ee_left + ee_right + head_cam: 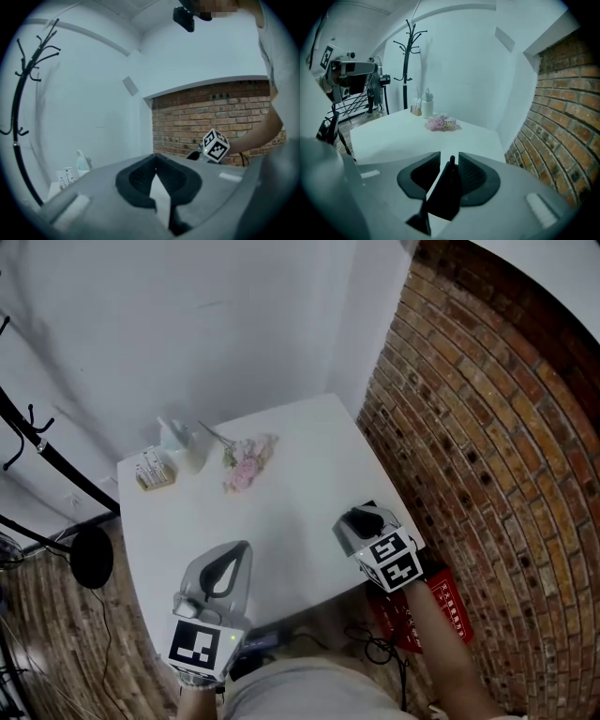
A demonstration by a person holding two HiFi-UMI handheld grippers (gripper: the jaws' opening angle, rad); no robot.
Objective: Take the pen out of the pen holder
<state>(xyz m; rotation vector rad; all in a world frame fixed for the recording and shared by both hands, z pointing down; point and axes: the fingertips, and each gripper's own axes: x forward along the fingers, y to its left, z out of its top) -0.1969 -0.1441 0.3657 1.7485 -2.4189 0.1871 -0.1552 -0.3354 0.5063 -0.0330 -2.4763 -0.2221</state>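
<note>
Over table | L tool closed, empty; R tool pinches pen, end hidden

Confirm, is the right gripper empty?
No, a slim black pen-like object sits gripped between the jaws of the right gripper.

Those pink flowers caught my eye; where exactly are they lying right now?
In the head view the pink flowers lie toward the far edge of the white table, left of its middle, just right of the white bottle.

Soft even light, fisheye edges, seemingly shadowless
</note>
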